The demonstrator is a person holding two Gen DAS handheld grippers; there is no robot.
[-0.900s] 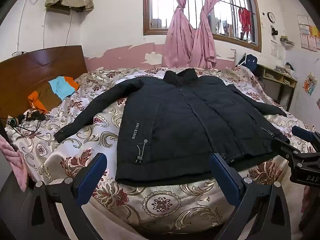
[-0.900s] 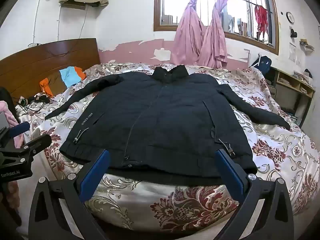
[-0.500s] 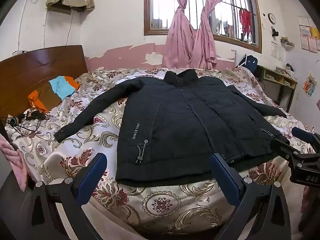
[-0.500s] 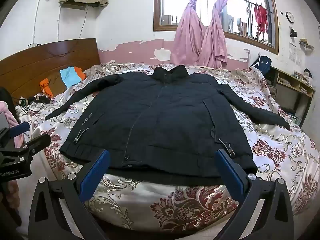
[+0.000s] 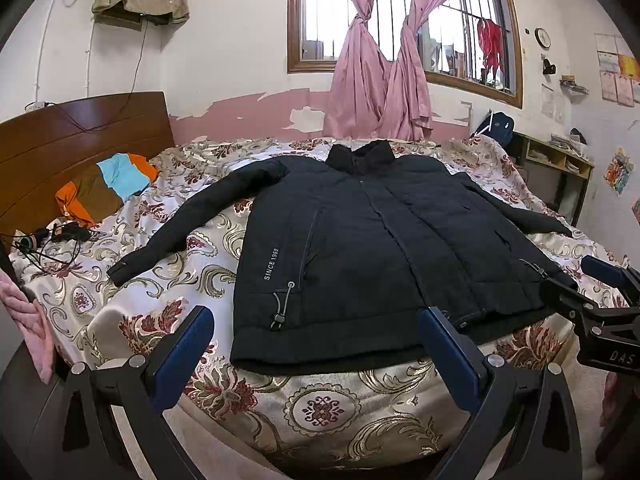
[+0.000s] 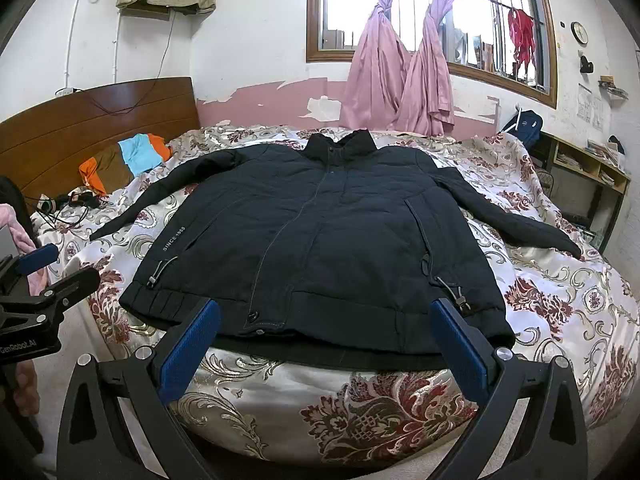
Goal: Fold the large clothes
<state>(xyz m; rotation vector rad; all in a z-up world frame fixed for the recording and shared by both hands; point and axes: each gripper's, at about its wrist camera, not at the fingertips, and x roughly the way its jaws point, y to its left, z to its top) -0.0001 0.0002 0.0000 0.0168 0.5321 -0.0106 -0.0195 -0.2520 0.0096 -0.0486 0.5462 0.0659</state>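
A large black padded jacket (image 5: 360,248) lies flat, front up, on the bed with both sleeves spread out; it also shows in the right wrist view (image 6: 320,240). Its hem is at the near edge of the bed. My left gripper (image 5: 316,332) is open and empty, held just before the hem's left part. My right gripper (image 6: 326,320) is open and empty, just before the hem's middle and right part. The right gripper shows at the right edge of the left wrist view (image 5: 600,308), and the left gripper at the left edge of the right wrist view (image 6: 36,292).
The bed has a floral cover (image 5: 320,408) and a wooden headboard (image 5: 60,152) at left. Folded orange, brown and blue clothes (image 5: 108,188) and cables (image 5: 52,236) lie near the headboard. A shelf unit (image 6: 588,184) stands at right, a curtained window (image 5: 384,48) behind.
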